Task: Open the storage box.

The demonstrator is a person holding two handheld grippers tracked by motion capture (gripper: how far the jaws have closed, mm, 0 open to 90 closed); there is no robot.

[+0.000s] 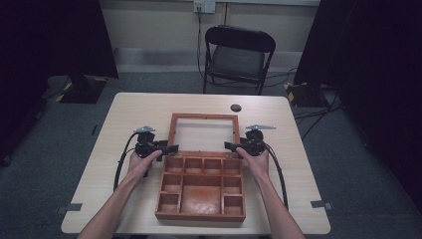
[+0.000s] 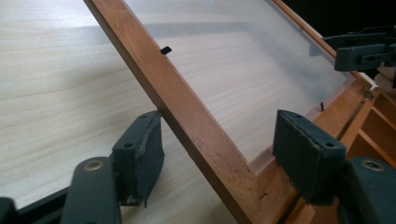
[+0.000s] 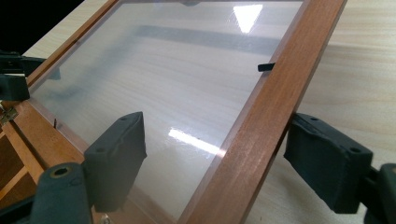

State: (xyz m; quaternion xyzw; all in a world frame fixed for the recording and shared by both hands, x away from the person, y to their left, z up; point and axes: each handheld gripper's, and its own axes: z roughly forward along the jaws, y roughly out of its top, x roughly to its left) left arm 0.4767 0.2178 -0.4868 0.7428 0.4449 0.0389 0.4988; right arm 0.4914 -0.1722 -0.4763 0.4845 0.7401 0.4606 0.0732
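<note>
Both grippers, left and right, gape around the lid frame, unclamped; chair stands beyond the table

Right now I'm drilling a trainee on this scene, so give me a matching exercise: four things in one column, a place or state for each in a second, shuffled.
Things:
1. lid
2. box
3. chair
4. left gripper

Places or states:
A. beyond the table's far edge, on the floor
B. open, astride the lid's wooden rail
C. swung back flat on the table, clear pane in a wooden frame
D. at the table's near edge, compartments bare

Pairs: 1-C, 2-D, 3-A, 4-B
</note>
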